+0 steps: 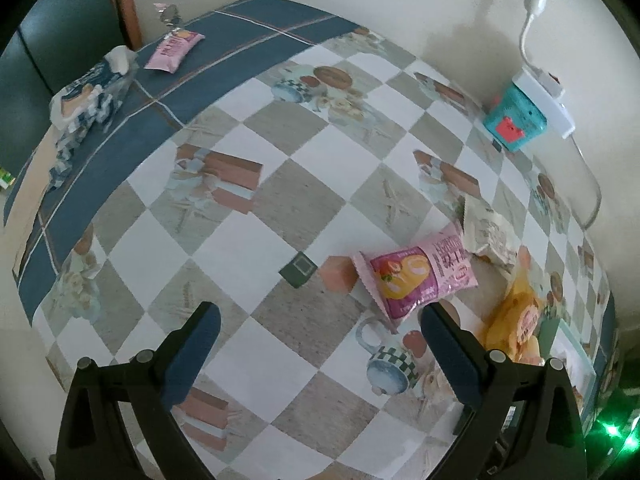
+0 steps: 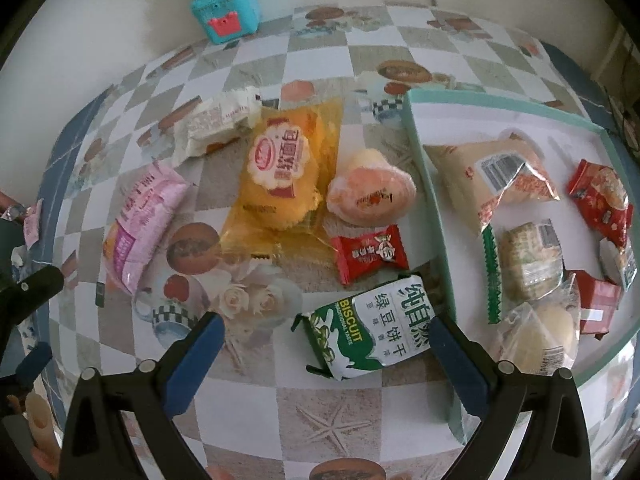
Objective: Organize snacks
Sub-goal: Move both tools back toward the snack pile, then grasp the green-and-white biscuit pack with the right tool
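Jaws of the right gripper (image 2: pixel 324 344) stand fully spread, pointing steeply down, with the green-and-white biscuit packet (image 2: pixel 368 326) lying between them on the table, untouched by either pad. Packet sits just beside the near-left wall of the teal-rimmed tray (image 2: pixel 424 168), its right end close to the right finger. Judged step: pick this packet and move it into the tray, which already holds several wrapped snacks.

Notes for a clean grasp:
- Centre the fingers on the packet's body, not the crimped ends; foil will likely slip or crumple if pinched at a seam.
- Right finger has little room against the tray wall; lower straight down to avoid catching the rim.
- The small red candy (image 2: pixel 370 254) lies just beyond the packet; keep clear of it.

Left gripper (image 1: pixel 320 354) also spread, holding nothing, above bare tablecloth with the pink snack pack (image 1: pixel 416 278) near its right finger. Yellow cake pack (image 2: pixel 280 176) and peach-coloured bun (image 2: pixel 372 188) remain outside the tray.
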Demonstrator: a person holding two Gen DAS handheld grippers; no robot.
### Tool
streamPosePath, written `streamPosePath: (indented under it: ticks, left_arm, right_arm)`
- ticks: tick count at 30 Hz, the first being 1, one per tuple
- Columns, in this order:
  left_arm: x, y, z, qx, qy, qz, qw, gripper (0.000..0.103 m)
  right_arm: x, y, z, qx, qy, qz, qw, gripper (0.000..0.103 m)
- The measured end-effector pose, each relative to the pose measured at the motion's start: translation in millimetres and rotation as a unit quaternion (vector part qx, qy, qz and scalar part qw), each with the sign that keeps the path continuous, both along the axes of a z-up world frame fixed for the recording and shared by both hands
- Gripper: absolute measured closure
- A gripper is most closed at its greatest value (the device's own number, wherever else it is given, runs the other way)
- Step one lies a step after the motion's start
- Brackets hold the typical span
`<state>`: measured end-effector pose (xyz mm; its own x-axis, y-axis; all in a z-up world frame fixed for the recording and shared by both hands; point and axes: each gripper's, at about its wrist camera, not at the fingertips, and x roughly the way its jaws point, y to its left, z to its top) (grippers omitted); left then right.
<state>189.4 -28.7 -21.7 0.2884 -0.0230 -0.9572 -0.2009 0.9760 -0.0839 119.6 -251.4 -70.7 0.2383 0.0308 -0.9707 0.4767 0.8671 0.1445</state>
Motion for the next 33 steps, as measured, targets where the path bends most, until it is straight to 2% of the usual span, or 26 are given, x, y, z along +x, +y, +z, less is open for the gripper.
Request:
streamPosePath:
  ticks: [8,18,29,33]
  left_arm:
    - [1,-13,-9,0.006,0.013,-0.027,0.9995,0.003]
    - [2,-12,-11,0.006,0.015,-0.023,0.9996,0.003]
    - [2,-13,-14,0.004,0.02,-0.024,0.9995,0.003]
    - [2,-12,-15,0.001,0.022,-0.022,0.9995,0.003]
  right_arm:
    - [6,7,-6,-0.023,0.006,0.013,1.0,0.0]
    - [17,12,-20,-0.042,0.019,0.033,0.998,0.0]
    - [14,22,-20,0.046,-0.004,0.035,0.998,0.0]
    - [13,15,-30,0.059,0.01,0.03,0.998,0.0]
